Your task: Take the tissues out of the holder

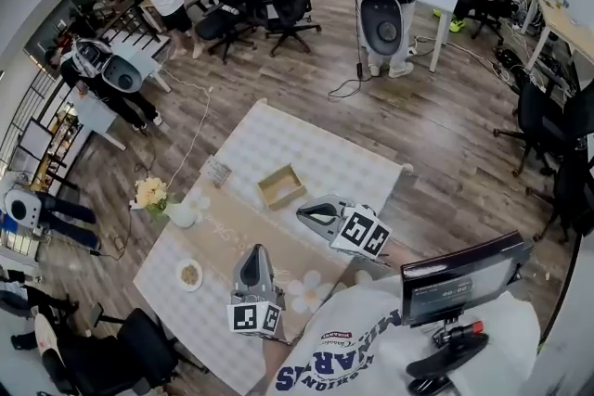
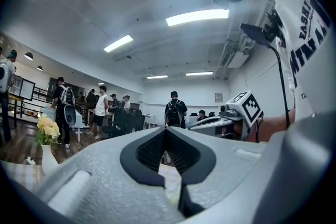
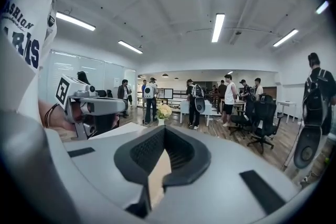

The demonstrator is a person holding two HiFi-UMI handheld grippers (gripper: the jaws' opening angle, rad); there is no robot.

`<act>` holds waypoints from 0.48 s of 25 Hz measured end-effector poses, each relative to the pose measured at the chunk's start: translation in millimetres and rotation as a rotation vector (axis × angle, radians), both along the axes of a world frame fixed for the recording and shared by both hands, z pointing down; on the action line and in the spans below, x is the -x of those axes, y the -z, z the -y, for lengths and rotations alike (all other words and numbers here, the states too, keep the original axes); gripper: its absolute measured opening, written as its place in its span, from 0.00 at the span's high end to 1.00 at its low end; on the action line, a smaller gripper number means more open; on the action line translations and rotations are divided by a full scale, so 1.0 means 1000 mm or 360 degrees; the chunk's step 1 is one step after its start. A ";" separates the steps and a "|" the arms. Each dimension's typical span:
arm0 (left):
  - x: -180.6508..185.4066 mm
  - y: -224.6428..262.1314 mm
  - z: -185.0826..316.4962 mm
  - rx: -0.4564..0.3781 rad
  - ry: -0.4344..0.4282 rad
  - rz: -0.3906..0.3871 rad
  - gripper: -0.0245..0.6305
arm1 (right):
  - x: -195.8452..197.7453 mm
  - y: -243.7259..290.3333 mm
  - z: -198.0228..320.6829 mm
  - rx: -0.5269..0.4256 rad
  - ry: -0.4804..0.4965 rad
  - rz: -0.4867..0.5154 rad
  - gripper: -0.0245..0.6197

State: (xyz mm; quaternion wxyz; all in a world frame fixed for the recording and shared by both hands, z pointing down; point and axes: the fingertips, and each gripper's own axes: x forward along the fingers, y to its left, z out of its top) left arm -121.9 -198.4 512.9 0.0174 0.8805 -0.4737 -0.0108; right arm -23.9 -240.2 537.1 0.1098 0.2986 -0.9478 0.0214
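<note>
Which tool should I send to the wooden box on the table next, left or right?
Right. In the head view the right tool sits just beside the wooden box, while the left tool hangs farther back, toward the person. Both are shut and empty, so I would open the right one first.

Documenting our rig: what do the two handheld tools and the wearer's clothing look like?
The left tool and right tool have smooth grey moulded shells with black ribbed pads lining the jaws. Each carries a white cube printed with black square markers. The person wears a white T-shirt with dark blue lettering.
</note>
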 end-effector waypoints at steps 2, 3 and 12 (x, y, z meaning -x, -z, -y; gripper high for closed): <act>-0.003 0.000 -0.001 0.0008 -0.0001 0.0004 0.96 | -0.005 0.003 0.000 -0.0001 -0.0020 0.0016 0.95; -0.004 0.000 -0.001 0.0010 -0.0005 0.0009 0.96 | -0.008 0.005 0.000 -0.0002 -0.0028 0.0020 0.95; -0.006 0.000 -0.010 0.0013 0.0015 0.0024 0.96 | -0.018 0.003 -0.001 -0.0022 -0.0048 0.0035 0.95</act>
